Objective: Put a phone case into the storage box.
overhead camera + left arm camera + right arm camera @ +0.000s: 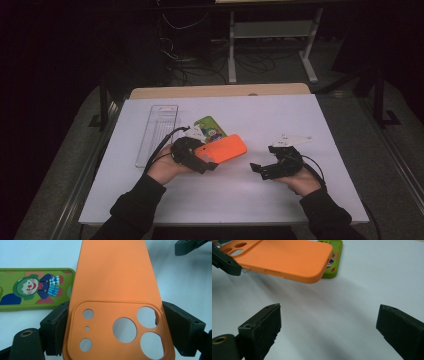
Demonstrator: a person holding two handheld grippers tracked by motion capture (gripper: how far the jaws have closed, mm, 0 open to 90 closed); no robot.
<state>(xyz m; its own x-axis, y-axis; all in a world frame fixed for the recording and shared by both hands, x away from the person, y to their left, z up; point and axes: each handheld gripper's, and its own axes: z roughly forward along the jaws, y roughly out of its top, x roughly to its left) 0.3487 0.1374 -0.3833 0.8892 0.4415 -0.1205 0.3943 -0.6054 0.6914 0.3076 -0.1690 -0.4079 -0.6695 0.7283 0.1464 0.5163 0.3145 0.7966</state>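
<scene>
The left gripper [113, 336] was clamped on the orange silicone phone case [113, 290] at its camera-cutout end. The right gripper [328, 327] hung wide open, case ahead of it and apart.

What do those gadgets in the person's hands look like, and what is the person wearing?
Each hand carries a black tool: the left tool and right tool both end in two blocky black jaws with flat pads. A pale three-cornered plate sits on top of each, and a thin black cable trails back. Both sleeves are dark.
</scene>
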